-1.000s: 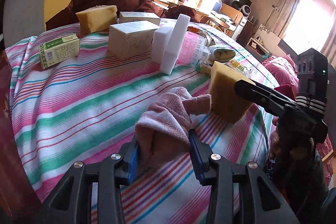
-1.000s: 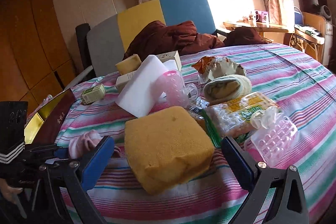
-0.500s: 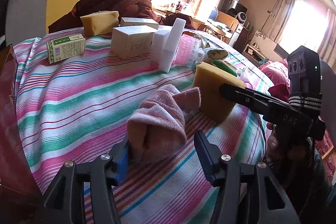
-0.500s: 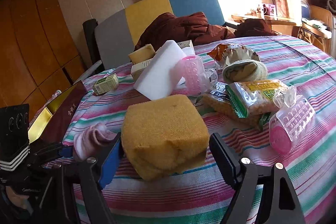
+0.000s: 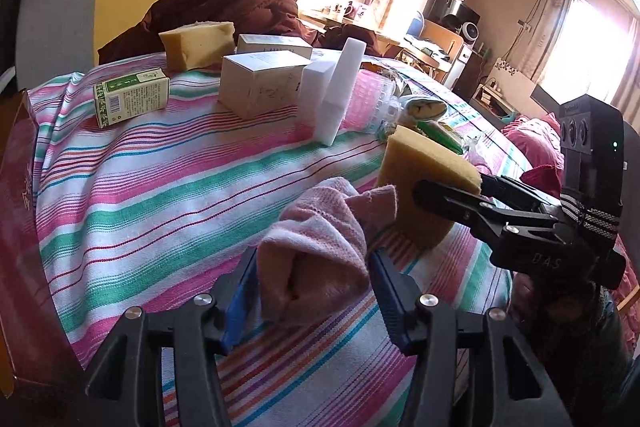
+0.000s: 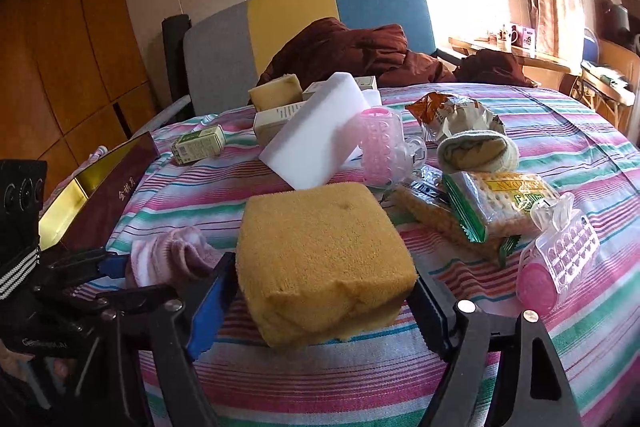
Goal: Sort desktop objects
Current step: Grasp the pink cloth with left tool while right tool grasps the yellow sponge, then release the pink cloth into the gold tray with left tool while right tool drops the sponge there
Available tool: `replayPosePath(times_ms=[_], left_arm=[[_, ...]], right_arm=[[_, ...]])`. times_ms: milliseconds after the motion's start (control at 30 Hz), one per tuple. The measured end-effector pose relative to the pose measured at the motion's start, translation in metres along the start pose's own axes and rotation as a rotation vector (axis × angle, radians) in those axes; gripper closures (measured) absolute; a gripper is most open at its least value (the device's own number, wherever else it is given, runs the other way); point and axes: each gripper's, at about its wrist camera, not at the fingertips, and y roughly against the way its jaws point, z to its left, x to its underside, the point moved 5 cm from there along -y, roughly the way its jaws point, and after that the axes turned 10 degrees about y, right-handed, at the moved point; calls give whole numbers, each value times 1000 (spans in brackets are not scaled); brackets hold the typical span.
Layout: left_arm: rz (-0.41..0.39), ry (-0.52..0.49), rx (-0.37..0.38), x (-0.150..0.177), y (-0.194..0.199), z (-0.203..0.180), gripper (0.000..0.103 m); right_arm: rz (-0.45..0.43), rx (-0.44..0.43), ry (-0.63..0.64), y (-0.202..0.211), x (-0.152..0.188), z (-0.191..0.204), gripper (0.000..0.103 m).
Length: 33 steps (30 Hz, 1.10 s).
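Pink sock [image 5: 316, 259] is clamped in left gripper [image 5: 310, 291] at the striped table's [image 5: 160, 195] near edge. Yellow sponge [image 6: 324, 263] is squeezed in right gripper [image 6: 320, 307] beside it. Sponge may be dragged into sock; soft grips could slip.

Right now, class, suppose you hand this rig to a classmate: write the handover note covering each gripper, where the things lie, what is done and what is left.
Left gripper: closed on the rolled pink sock, low over the striped tablecloth.
Right gripper: clamped on the big yellow sponge, beside the sock.
Nothing visibly sorted yet.
Left on the table: second sponge, green carton, white boxes, white foam blocks, pink hair rollers, cracker packs, snack bag, pale rolled sock.
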Motion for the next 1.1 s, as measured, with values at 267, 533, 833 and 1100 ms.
replayPosePath(times_ms=[267, 533, 833, 1100], left_arm=[[-20, -27, 6, 5, 13, -6, 62], [-99, -20, 8, 7, 61, -4, 62], [-269, 127, -159, 8, 157, 75, 62], [-344, 274, -385, 30, 221, 176, 62]], right_arm=[[17, 10, -6, 8, 2, 6, 29], [-15, -3, 19, 27, -12, 26, 29], [-46, -131, 113, 18, -48, 97, 29], [-60, -293, 236, 1, -79, 192, 29]])
